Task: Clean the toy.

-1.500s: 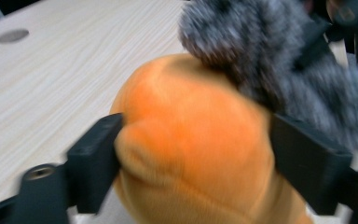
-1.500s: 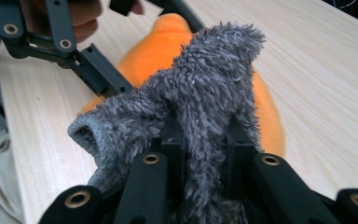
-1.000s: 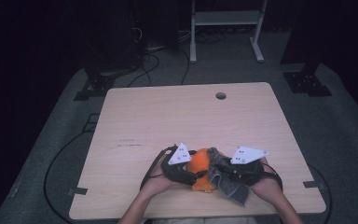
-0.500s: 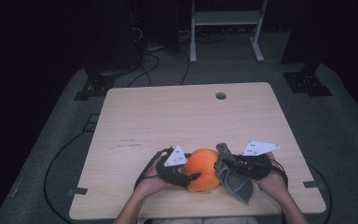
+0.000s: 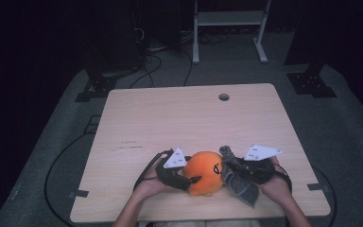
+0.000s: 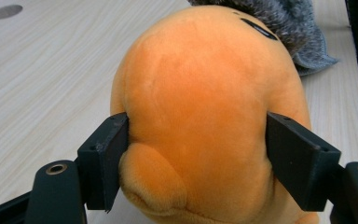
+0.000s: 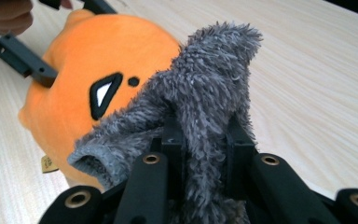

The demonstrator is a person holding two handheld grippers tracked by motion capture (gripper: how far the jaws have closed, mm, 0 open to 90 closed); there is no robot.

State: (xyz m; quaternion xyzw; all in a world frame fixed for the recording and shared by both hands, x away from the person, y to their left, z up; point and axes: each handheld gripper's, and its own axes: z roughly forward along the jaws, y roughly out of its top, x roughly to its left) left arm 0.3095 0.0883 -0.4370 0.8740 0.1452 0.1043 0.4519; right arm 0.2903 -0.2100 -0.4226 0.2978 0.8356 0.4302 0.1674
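Plush toy (image 6: 200, 116) sits squeezed between our left gripper (image 5: 182, 175) jaws, while our right gripper (image 7: 203, 154) pinches the grey cloth (image 7: 200, 93) just beyond its tips, against the toy's face. Since a second ago the cloth has come off the orange head, so wiping or uncovering looks underway. Ahead of both tools the table (image 5: 189, 118) lies bare; nothing blocks us.
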